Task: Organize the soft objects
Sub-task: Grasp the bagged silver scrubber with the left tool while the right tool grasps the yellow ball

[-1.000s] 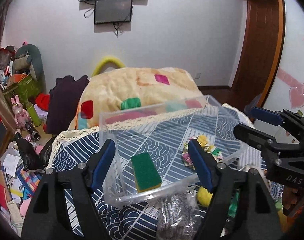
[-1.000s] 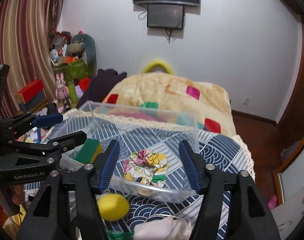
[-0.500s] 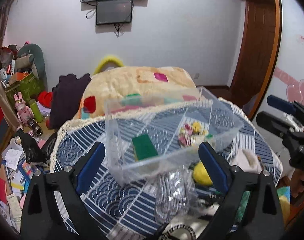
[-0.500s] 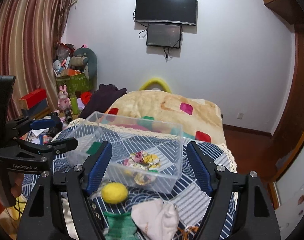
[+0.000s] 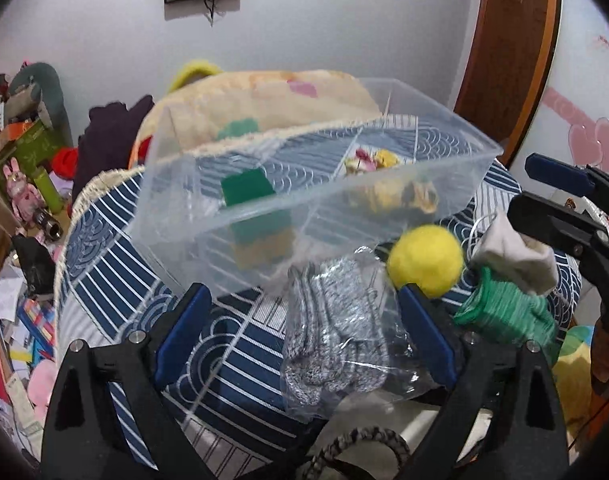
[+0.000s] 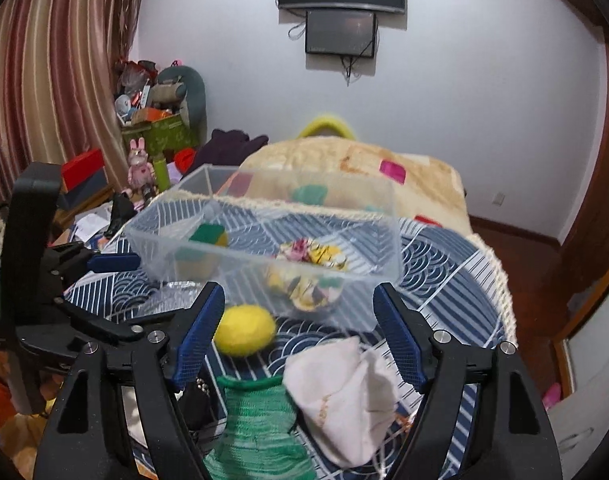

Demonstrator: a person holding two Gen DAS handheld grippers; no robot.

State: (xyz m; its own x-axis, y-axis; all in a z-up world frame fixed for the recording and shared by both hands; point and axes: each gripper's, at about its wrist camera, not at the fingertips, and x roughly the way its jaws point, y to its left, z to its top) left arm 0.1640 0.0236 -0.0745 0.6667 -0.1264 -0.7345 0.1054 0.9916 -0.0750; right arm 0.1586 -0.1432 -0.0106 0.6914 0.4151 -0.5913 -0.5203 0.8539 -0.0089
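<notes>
A clear plastic bin (image 5: 384,200) (image 6: 364,248) stands on the blue patterned tablecloth. It holds a green and yellow sponge (image 5: 248,192) (image 6: 206,236) and a floral scrunchie (image 5: 368,160) (image 6: 316,254). In front of it lie a yellow ball (image 5: 424,260) (image 6: 244,330), grey gloves in a clear bag (image 5: 332,336), a green knit cloth (image 5: 504,312) (image 6: 256,420) and a white cloth (image 5: 512,256) (image 6: 344,396). My left gripper (image 5: 300,336) is open above the bagged gloves. My right gripper (image 6: 296,336) is open above the white and green cloths.
The tablecloth (image 6: 444,264) has a fringed edge at the right. A bed with a beige blanket (image 6: 364,160) lies behind the table. Cluttered toys and boxes (image 6: 152,120) fill the left side. A black braided cord (image 5: 356,444) lies at the near table edge.
Both grippers have drawn back from the bin and tilted down. The loose items in front of the bin now show between the fingers. Both stay open.
</notes>
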